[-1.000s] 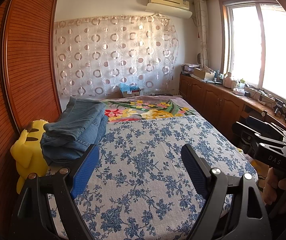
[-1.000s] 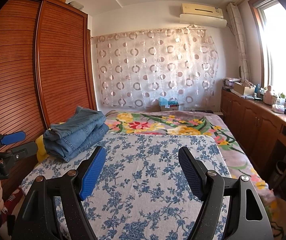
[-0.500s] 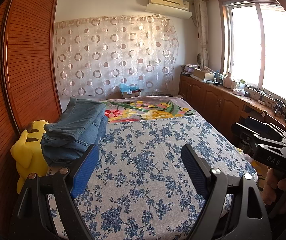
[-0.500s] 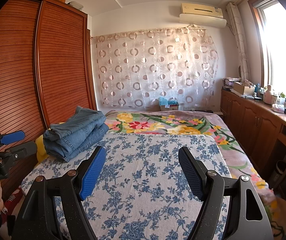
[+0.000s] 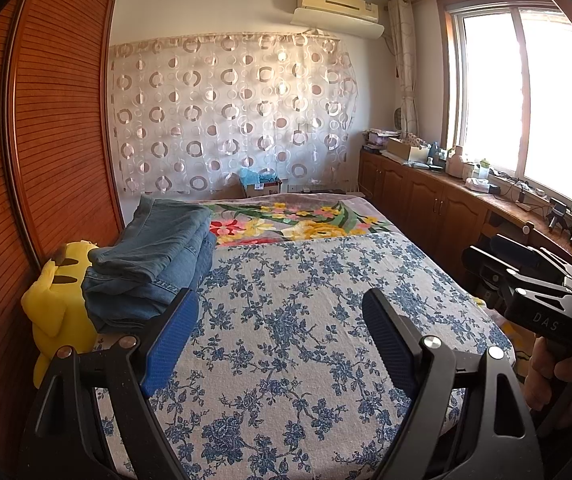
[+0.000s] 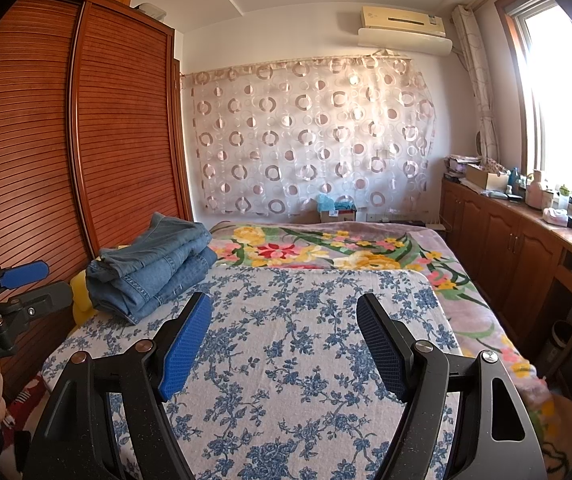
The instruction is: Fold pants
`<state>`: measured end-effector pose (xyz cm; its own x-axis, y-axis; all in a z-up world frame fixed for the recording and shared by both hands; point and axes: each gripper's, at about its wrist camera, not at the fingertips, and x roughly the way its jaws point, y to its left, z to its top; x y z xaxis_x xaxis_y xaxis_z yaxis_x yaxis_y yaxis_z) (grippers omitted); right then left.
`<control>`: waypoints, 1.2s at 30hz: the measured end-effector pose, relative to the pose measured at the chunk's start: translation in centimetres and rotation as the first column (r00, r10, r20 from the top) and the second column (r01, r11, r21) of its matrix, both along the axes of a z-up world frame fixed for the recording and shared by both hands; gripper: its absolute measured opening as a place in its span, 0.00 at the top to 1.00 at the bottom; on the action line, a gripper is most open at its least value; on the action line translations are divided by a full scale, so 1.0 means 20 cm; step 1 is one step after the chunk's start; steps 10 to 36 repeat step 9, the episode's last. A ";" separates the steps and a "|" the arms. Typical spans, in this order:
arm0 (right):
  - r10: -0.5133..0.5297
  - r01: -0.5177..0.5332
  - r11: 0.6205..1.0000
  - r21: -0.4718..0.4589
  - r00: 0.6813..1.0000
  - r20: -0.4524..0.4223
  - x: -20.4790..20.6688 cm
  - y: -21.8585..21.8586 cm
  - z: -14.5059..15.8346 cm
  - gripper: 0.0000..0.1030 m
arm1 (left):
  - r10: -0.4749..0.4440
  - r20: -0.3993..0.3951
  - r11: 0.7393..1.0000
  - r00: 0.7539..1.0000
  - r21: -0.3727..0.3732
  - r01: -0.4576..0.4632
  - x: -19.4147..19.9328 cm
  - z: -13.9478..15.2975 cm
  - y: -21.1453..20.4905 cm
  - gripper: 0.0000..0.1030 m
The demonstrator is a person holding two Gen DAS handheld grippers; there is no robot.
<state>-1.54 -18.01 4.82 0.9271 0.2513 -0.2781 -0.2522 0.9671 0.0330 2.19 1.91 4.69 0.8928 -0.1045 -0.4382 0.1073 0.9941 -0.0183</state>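
The yellow plush toy (image 5: 55, 300) is largely hidden behind the stack of folded jeans (image 5: 153, 264); in the right wrist view only a sliver (image 6: 79, 292) shows beside the jeans (image 6: 153, 268). The small items on the surface (image 5: 482, 196) under the window are too small to identify. The bed (image 5: 286, 360) near the jeans is cut off by the bottom edge.

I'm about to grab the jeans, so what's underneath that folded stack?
The folded jeans rest on the blue floral sheet, partly against a yellow plush toy. Anything directly beneath them is hidden.
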 end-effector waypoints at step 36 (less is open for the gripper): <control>0.000 0.000 1.000 0.000 1.000 0.002 0.00 0.00 0.00 0.25 | 0.000 0.001 1.000 1.000 -0.001 0.000 0.00 0.00 0.00 0.18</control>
